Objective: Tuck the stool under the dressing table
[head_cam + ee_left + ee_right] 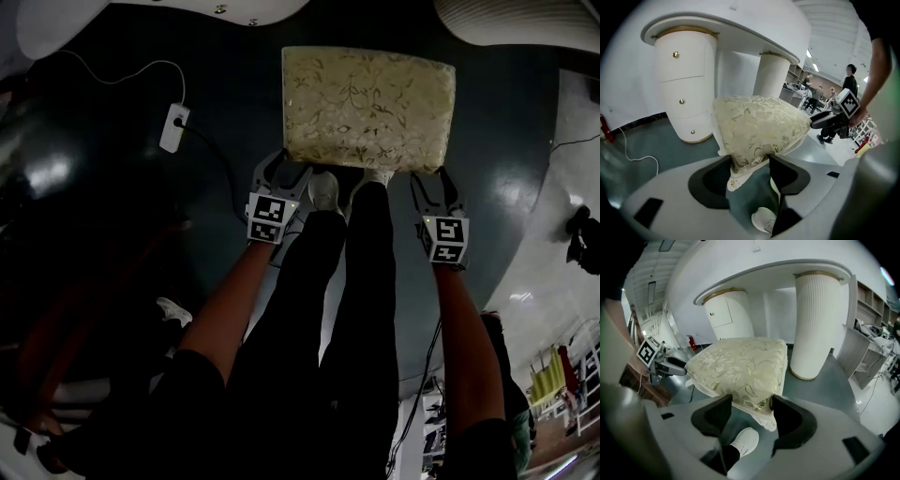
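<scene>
Left gripper: jaws spread wide. The near-left corner of the cream, leaf-patterned cushioned stool sits between them. The pads stand at either side of the corner and whether they touch the fabric is unclear (no squeeze visible).

Right gripper: jaws likewise wide apart, with the stool's near-right corner between them.

The stool stands on the dark green floor directly ahead of both grippers, which point down at its near edge from each end.

Beyond the stool, past the jaws, is the white curved-top dressing table. Its rounded drawer pedestal is ahead-left of the left gripper and its ribbed white column ahead-right of the right. The stool is not yet beneath the top.

A white shoe is just below and behind the right jaws.
</scene>
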